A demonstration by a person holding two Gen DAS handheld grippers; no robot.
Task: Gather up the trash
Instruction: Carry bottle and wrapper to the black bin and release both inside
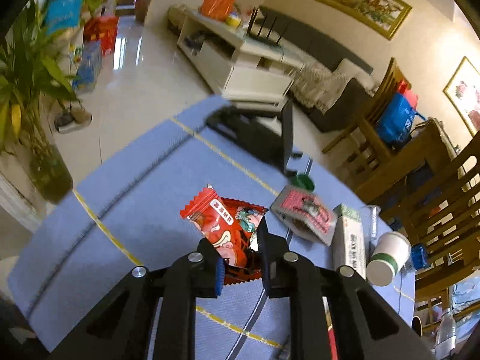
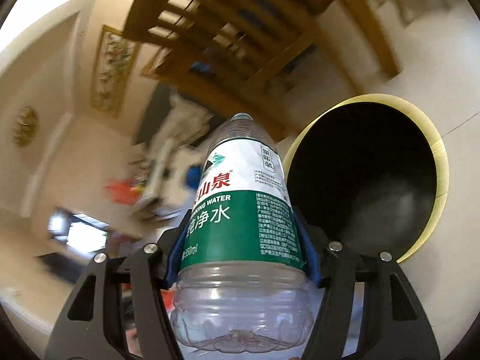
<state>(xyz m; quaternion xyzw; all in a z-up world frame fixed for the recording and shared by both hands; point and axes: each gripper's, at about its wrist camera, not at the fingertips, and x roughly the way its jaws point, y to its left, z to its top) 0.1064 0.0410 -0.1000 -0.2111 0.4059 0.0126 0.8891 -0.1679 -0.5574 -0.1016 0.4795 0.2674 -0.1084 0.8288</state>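
Note:
A red snack wrapper [image 1: 216, 219] lies on the blue tablecloth [image 1: 144, 186]; its near end sits between the blue pads of my left gripper [image 1: 237, 234], which is shut on it. In the right wrist view my right gripper [image 2: 241, 231] is shut on a clear plastic water bottle [image 2: 243, 180] with a green and white label, its neck pointing away from me. The bottle has no cap and looks empty. Just to its right gapes the round mouth of a bin [image 2: 441, 162], with a pale yellow rim and a black inside.
Right of the wrapper lie a pink packet [image 1: 306, 213], a white carton [image 1: 349, 240], a tipped paper cup [image 1: 387, 258] and a green cap [image 1: 303, 181]. A black stand [image 1: 255, 132] is at the table's far edge. Wooden chairs [image 1: 435, 204] stand on the right.

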